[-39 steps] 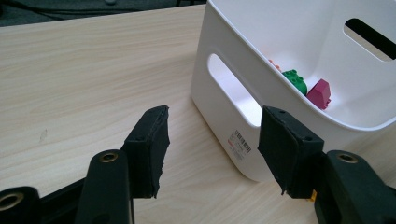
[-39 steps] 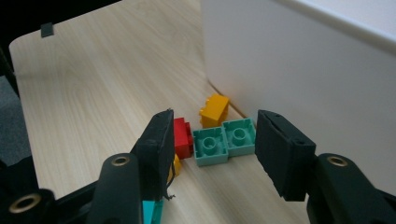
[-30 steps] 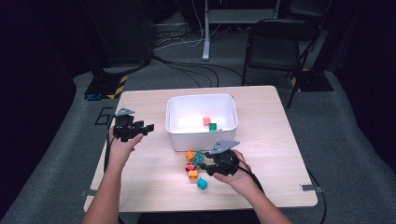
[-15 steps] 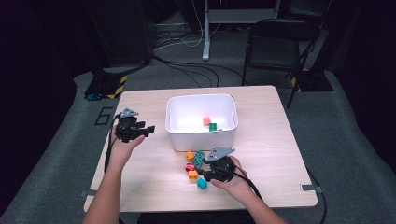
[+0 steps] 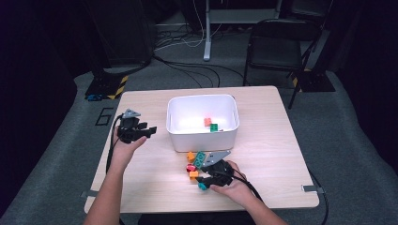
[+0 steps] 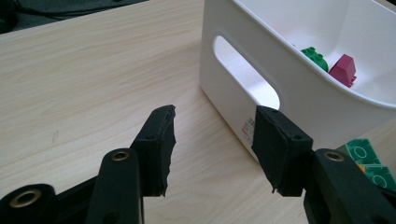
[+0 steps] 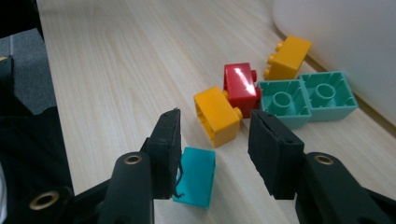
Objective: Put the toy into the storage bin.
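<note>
High view: the right gripper (image 5: 204, 180) sits low over a huddle of bricks in front of the white bin (image 5: 202, 140), while the left gripper (image 5: 149, 131) hovers spread and empty beside it.

Right gripper view: its jaws have just been closing, yet nothing is pinched. The teal brick (image 7: 196, 177) lies flat, touching the left pad, long axis running away from the camera. I'd centre it before squeezing, clear of the orange brick (image 7: 217, 115).

Left gripper view: only bare table (image 6: 84, 74) between the jaws.

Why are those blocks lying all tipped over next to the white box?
They look loose, not broken. The orange block and red block lie on their sides, the long green block is upside down showing its hollows, beside the white box.
</note>
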The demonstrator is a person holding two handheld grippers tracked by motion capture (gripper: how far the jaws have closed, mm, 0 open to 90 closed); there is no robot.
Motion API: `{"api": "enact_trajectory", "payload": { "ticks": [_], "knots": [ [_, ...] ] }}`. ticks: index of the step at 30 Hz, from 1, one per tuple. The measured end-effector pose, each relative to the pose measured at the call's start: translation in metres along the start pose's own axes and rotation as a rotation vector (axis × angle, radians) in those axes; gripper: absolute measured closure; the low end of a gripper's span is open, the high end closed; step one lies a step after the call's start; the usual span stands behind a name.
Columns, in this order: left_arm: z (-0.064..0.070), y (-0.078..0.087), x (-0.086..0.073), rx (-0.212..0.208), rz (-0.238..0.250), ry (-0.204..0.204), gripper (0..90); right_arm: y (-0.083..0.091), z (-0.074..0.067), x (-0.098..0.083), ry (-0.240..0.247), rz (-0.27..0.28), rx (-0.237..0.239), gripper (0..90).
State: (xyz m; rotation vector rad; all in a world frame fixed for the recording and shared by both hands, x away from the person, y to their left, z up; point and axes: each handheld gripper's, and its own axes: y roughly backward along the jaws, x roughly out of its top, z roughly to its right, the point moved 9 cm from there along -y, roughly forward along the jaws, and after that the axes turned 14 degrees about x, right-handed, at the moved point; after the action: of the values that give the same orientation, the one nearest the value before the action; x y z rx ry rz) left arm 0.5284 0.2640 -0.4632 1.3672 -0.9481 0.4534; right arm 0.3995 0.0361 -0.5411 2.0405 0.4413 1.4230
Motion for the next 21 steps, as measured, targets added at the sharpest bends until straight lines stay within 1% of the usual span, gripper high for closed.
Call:
{"api": "enact_trajectory", "payload": {
  "ticks": [1, 2, 5, 6, 7, 9, 10, 12, 13, 15, 16, 17, 20, 21],
  "knots": [
    [-0.001, 0.0, 0.0, -0.001, 0.0, 0.0, 48.1, -0.001, -0.001, -0.001, 0.004, -0.01, 0.006, 54.3],
    [-0.001, 0.0, 0.001, -0.002, 0.007, 0.008, 48.0, -0.001, -0.001, -0.002, 0.006, -0.017, 0.011, 54.5],
    [-0.003, 0.001, 0.002, 0.001, 0.017, 0.017, 48.0, -0.004, -0.003, -0.005, 0.006, -0.028, 0.014, 55.2],
    [-0.004, 0.003, 0.003, 0.003, 0.023, 0.028, 48.0, -0.008, -0.004, -0.007, 0.008, -0.045, 0.017, 55.7],
    [-0.005, 0.003, 0.003, 0.006, 0.027, 0.033, 48.0, -0.009, -0.004, -0.008, 0.019, -0.052, 0.018, 55.9],
    [-0.006, 0.004, 0.003, 0.007, 0.026, 0.036, 48.0, -0.01, -0.005, -0.009, 0.011, -0.057, 0.018, 56.1],
    [-0.008, 0.004, 0.004, 0.011, 0.034, 0.045, 48.0, -0.011, -0.005, -0.01, 0.019, -0.061, 0.018, 56.9],
    [-0.01, 0.005, 0.006, 0.016, 0.044, 0.062, 48.0, -0.013, -0.009, -0.013, 0.013, -0.084, 0.034, 60.3],
    [-0.01, 0.005, 0.006, 0.014, 0.046, 0.072, 48.0, -0.014, -0.009, -0.013, 0.012, -0.085, 0.032, 60.6],
    [-0.011, 0.006, 0.007, 0.01, 0.051, 0.076, 47.9, -0.015, -0.009, -0.016, 0.012, -0.102, 0.025, 62.3],
    [-0.01, 0.005, 0.008, 0.006, 0.054, 0.082, 47.9, -0.015, -0.008, -0.017, 0.025, -0.107, 0.021, 62.7],
    [-0.01, 0.005, 0.008, 0.006, 0.054, 0.082, 47.9, -0.015, -0.008, -0.019, 0.016, -0.117, 0.014, 63.2],
    [-0.009, 0.004, 0.008, 0.0, 0.05, 0.088, 47.9, -0.014, -0.004, -0.021, 0.007, -0.121, 0.008, 65.0],
    [-0.009, 0.003, 0.009, -0.001, 0.054, 0.083, 47.9, -0.012, -0.002, -0.022, 0.008, -0.123, 0.003, 65.8]
  ]
}}
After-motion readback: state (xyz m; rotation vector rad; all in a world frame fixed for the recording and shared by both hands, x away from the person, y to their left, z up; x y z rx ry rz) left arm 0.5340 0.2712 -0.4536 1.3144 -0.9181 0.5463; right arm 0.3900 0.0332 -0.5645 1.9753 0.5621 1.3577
